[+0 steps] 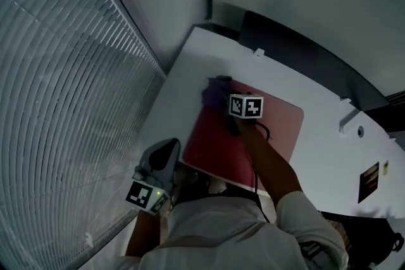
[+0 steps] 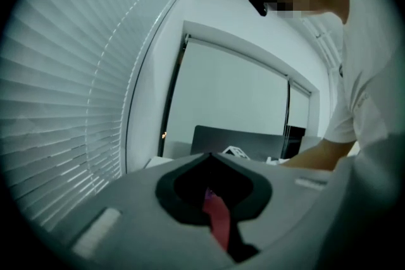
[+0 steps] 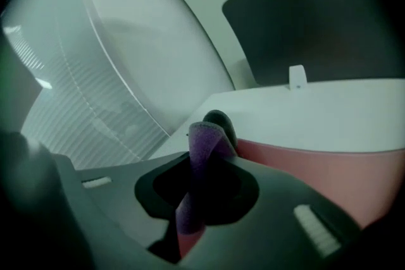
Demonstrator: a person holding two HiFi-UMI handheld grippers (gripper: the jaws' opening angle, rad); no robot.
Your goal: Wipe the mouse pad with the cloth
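Note:
A red mouse pad lies on the white desk. My right gripper is at the pad's far left corner, shut on a purple cloth. In the right gripper view the cloth stands up between the jaws of the right gripper, with the pad below and to the right. A dark mouse sits just beyond the cloth. My left gripper hovers by the desk's near left edge, beside the pad's near corner. The left gripper looks shut, with only a red sliver of pad showing through the slit.
Window blinds run along the left side, close to the left gripper. A dark monitor stands at the back of the desk. Small white fittings and a black label lie on the desk.

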